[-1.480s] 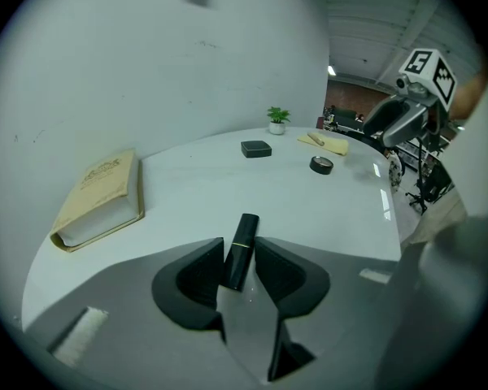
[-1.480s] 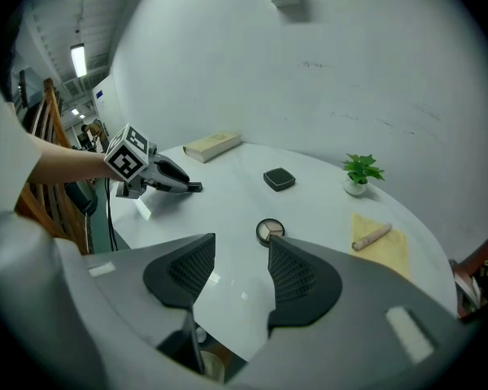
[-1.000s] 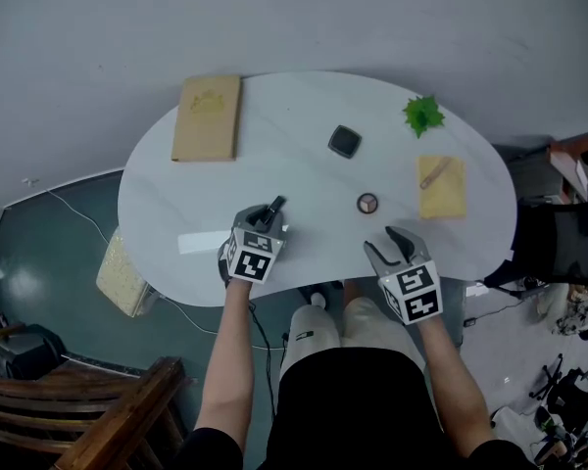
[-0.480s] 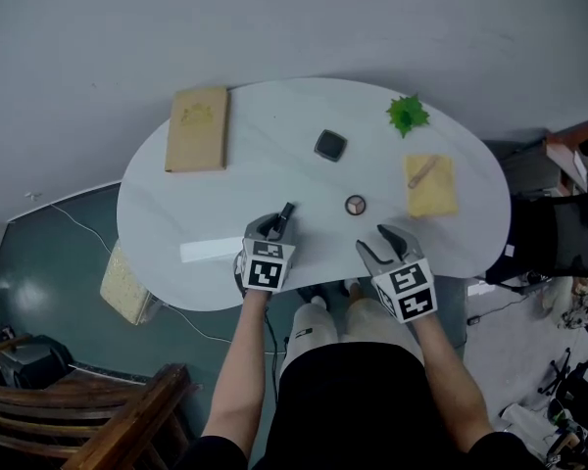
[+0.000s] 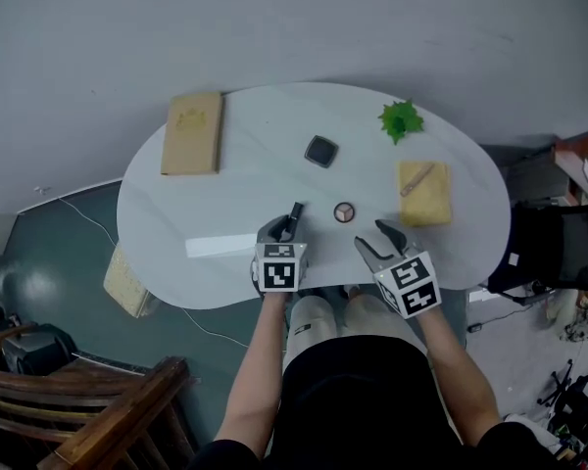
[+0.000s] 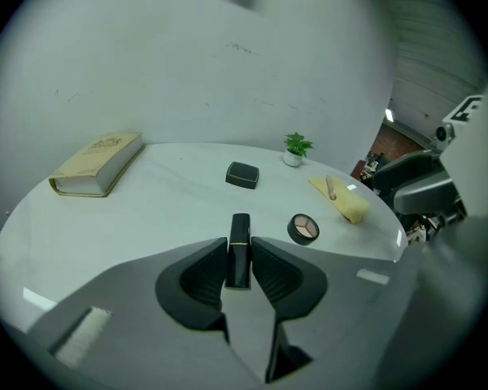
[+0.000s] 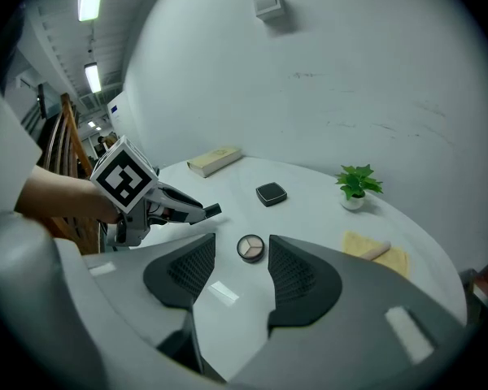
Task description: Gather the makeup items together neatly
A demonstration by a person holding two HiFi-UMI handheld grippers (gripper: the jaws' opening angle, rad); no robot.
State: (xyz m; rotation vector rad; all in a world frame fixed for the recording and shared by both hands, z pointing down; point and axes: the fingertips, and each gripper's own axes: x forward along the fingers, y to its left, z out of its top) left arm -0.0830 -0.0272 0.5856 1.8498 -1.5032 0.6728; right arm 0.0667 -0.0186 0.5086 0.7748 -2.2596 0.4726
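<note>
Lipstick (image 6: 239, 246) is slim, black, square-sided, with thin gold band.

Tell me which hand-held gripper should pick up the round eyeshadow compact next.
Right, probably. The right hand-held gripper is open and empty, and the eyeshadow compact lies straight ahead of its jaws. The left hand-held gripper is shut on a black lipstick, so it is occupied.

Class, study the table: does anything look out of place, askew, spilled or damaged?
Nothing is spilled or broken. The makeup is merely scattered: the black compact sits mid-table, the round palette lies nearer the front edge, and a pale stick lies slantwise on the yellow cloth at right. The left tongs grip a black lipstick tube.
</note>
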